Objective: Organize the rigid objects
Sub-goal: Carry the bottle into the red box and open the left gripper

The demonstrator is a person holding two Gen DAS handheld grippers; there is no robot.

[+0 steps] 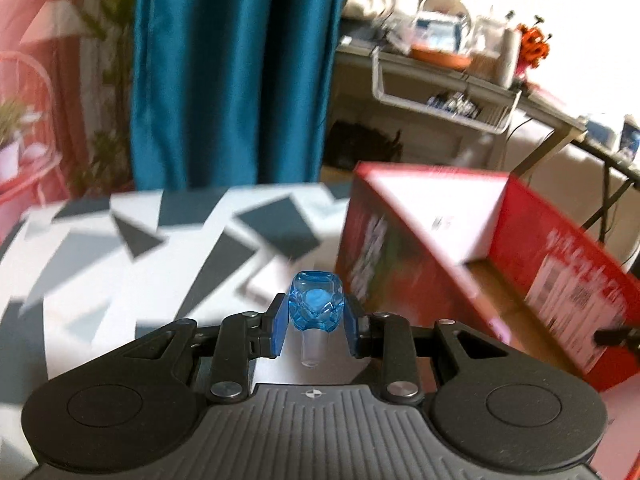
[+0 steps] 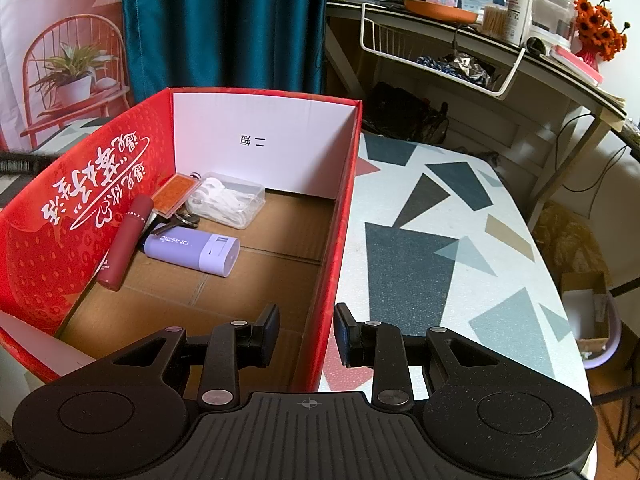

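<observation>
Table (image 2: 460,240): white top printed with dark grey, pale grey, tan and red angular patches, curved far edge. Carries red cardboard box (image 2: 344,216), open at the top, strawberry print and white lettering outside, white inner walls, brown floor. Seen from the right wrist, bare patterned top stretches right of the box, all the way to the table's rim. Seen from the left wrist, blurred patterned top lies left of the box, with a flat white object (image 1: 266,282) on the cloth just beside the box's near left corner; too blurred to identify.
</observation>
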